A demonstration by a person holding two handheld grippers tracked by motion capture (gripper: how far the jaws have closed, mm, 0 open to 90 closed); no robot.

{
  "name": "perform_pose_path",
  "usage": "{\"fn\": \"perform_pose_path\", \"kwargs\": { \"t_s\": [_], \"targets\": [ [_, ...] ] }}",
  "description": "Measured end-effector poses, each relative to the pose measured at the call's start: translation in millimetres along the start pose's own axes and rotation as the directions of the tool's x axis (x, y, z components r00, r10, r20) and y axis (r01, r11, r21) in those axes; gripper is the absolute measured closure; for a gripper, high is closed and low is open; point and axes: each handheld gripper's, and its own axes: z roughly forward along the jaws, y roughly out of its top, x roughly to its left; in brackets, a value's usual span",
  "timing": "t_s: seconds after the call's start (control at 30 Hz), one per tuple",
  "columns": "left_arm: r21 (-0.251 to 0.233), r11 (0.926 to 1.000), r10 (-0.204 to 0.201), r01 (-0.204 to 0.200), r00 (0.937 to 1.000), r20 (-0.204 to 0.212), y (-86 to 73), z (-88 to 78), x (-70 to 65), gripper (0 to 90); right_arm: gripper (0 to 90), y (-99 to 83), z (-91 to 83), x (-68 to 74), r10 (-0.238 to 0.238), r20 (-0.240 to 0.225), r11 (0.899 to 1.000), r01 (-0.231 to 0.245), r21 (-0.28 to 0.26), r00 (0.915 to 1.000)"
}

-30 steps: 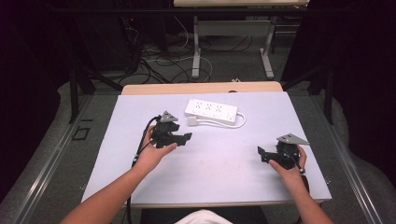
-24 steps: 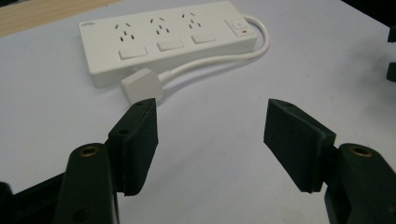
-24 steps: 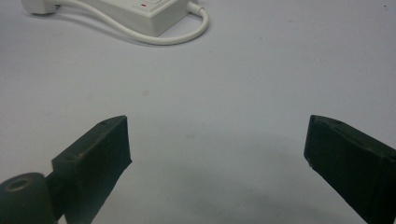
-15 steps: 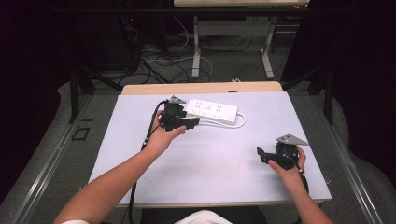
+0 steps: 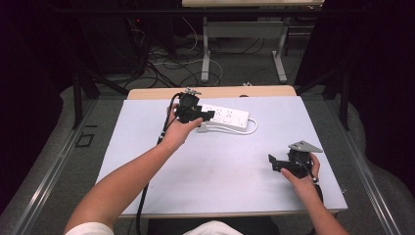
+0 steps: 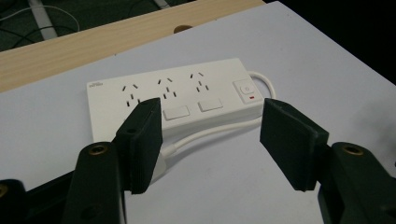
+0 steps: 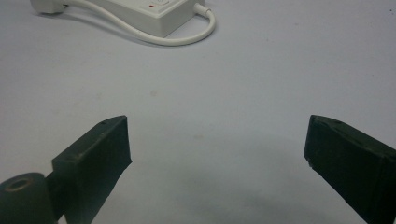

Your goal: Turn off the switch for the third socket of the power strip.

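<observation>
Lab recording bay, dark curtained surround, floor cable tangle (image 5: pixel 169 68), metal desk legs (image 5: pixel 205 54), covered worktable (image 5: pixel 147 147)

One white power strip (image 5: pixel 226 116) at twelve o'clock on the tabletop (image 5: pixel 220 166), with three socket groups and one switch; two grippers.

The high view looks forward and down over the whole bench (image 5: pixel 147 147) from the person's side. The left gripper view sits close above the power strip (image 6: pixel 173 98), looking along its jaws. The right gripper view skims low over the bench; all 3 views share the strip.
</observation>
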Motion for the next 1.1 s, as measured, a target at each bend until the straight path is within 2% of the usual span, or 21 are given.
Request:
{"fn": "perform_pose_path", "kwargs": {
  "t_s": [0.13, 0.23, 0.3, 0.37, 0.53, 0.8, 1.03, 1.07, 1.1],
  "targets": [
    [-0.004, 0.9996, -0.027, 0.027, 0.9996, -0.004, 8.3, 6.6, 4.9, 41.6, 6.6, -0.3, -0.2, -0.8, -0.009, 0.003, 1.0, 0.009, -0.003, 1.0],
    [-0.013, 0.9985, -0.053, 0.052, 0.9984, -0.023, 12.3, 11.2, 9.5, 42.1, 6.6, -0.7, -0.3, 0.2, -0.003, 0.003, 1.0, 0.003, 0.001, 1.0],
    [-0.013, 0.9985, -0.054, 0.054, 0.9981, -0.028, 14.7, 14.1, 14.2, 42.3, 6.6, -1.0, -0.2, 0.7, -0.005, 0.005, 1.0, 0.005, 0.005, 1.0],
    [-0.028, 0.9959, -0.087, 0.086, 0.9958, -0.028, 15.9, 19.3, 21.7, 43.9, 6.6, -1.2, 0.6, 0.8, -0.007, 0.002, 1.0, 0.007, 0.008, 1.0],
    [-0.041, 0.9919, -0.122, 0.12, 0.992, -0.035, 17.5, 25.5, 29.8, 45.0, 6.6, -0.6, 1.7, 2.2, -0.007, -0.002, 1.0, 0.007, 0.006, 1.0],
    [-0.015, 0.9937, -0.112, 0.111, 0.9907, -0.077, 27.0, 38.2, 36.3, 46.7, 6.6, -0.7, 3.2, 3.3, -0.002, -0.011, 1.0, 0.002, 0.006, 0.9999],
    [0.019, 0.9953, -0.093, 0.095, 0.9919, -0.086, 33.5, 50.8, 37.1, 47.4, 6.6, -1.3, 3.0, 4.1, -0.001, -0.008, 1.0, 0.001, 0.008, 1.0],
    [0.018, 0.9944, -0.102, 0.104, 0.9906, -0.091, 33.6, 52.8, 36.9, 48.1, 6.6, -1.7, 3.4, 3.4, 0.001, -0.014, 1.0, -0.001, 0.01, 0.9999],
    [0.021, 0.9953, -0.092, 0.095, 0.9911, -0.096, 33.9, 54.4, 38.2, 48.5, 6.6, -2.0, 3.5, 3.2, 0.002, -0.014, 1.0, -0.002, 0.012, 0.9999]
  ]
}}
